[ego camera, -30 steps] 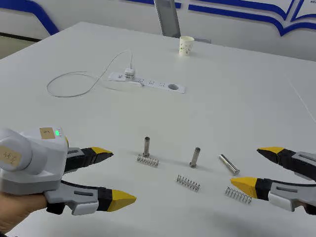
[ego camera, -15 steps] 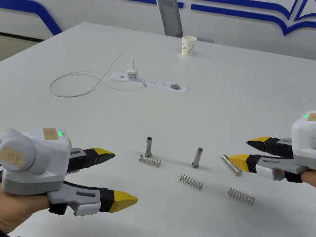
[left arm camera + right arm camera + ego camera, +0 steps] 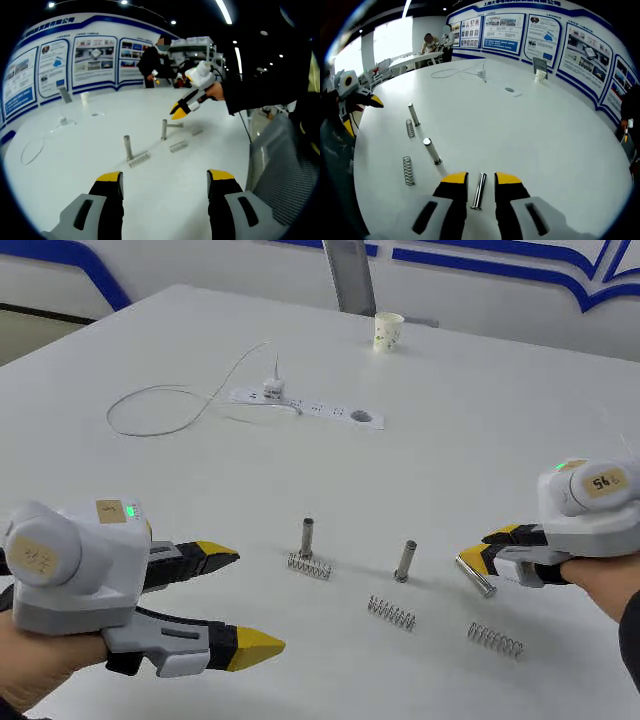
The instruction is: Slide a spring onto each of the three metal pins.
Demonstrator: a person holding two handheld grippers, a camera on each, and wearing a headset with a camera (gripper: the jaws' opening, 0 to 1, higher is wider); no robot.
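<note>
Two metal pins stand upright on the white table, one at the left [image 3: 307,536] and one in the middle [image 3: 405,560]. A third pin [image 3: 476,576] lies flat at the right. One spring [image 3: 308,565] lies against the left pin's foot, another [image 3: 391,613] before the middle pin, the last [image 3: 495,640] at the right. My right gripper [image 3: 480,548] is down at the lying pin; in its own view its narrowly open jaws [image 3: 481,179] straddle that pin [image 3: 479,190] without pinching it. My left gripper [image 3: 250,600] hovers wide open, holding nothing, left of the pins.
A white power strip [image 3: 310,410] with a plugged charger and a looping cable [image 3: 160,405] lies farther back. A paper cup [image 3: 387,331] stands near the far edge, by a chair back [image 3: 350,275]. A person stands in the background [image 3: 152,62].
My right gripper has moved from beside the right spring up and inward to the lying pin, its jaws narrowing around it. The left gripper has hardly moved.
</note>
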